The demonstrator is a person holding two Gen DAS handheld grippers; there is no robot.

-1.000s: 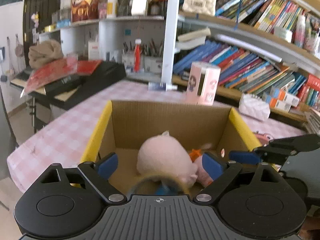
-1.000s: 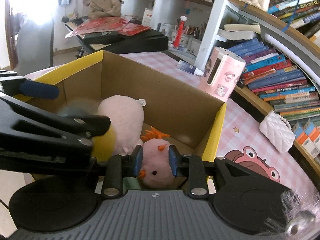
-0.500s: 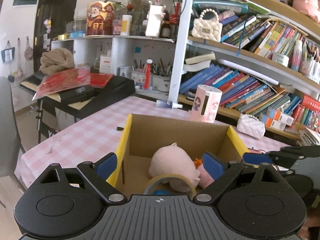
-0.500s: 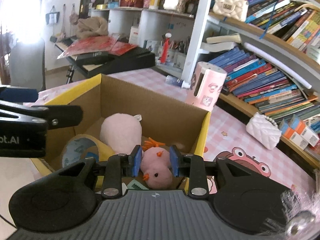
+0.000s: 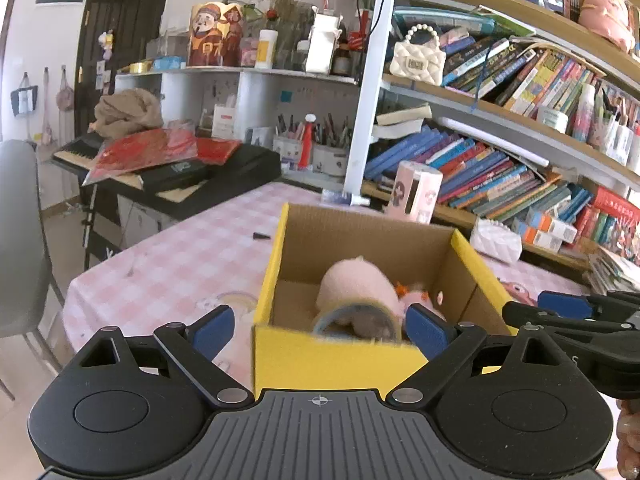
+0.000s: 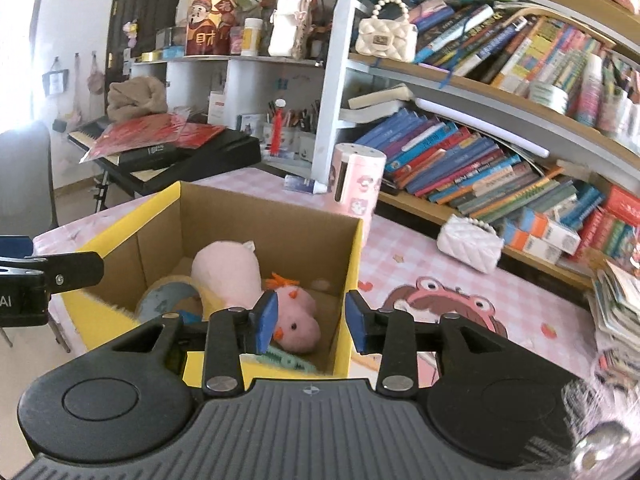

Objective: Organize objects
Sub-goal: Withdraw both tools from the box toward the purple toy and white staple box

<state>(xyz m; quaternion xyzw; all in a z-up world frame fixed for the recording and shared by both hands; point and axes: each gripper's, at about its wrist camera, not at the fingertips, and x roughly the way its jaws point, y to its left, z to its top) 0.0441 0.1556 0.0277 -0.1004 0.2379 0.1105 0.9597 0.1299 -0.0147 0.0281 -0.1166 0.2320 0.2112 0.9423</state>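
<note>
While the right gripper (image 6: pixel 311 322) hangs over the near right corner of the cardboard box (image 6: pixel 264 220), its 2 blue pads (image 6: pixel 267 318) stand apart and grasp nothing; the jaws have just been opening. The pink chick toy (image 6: pixel 298 316) lies released on the box floor, seen just beyond the left pad, with its orange tuft toward the far wall. The right pad sits outside the yellow right wall of the box.

The left gripper (image 5: pixel 318 326) is spread wide and empty. Its left pad (image 5: pixel 210 326) is outside the box over the checked tablecloth (image 5: pixel 180 264), and its right pad (image 5: pixel 426 330) is in line with the box interior. Between them runs the yellow front wall of the box (image 5: pixel 328 356).

Inside the box, 3 items lie together:
1. the pink chick toy (image 5: pixel 416 300), toward the right side;
2. a larger pink plush toy (image 6: pixel 226 272) just left of it, touching it;
3. a roll of tape (image 6: pixel 170 298) against the plush toy, toward the front left.

A green item (image 6: pixel 286 360) lies partly under the chick; its type cannot be told.

Beyond the box stands a pink canister (image 6: pixel 356 184) on the table. A white quilted purse (image 6: pixel 468 242) lies to the right, near the bookshelf (image 6: pixel 480 168).
</note>
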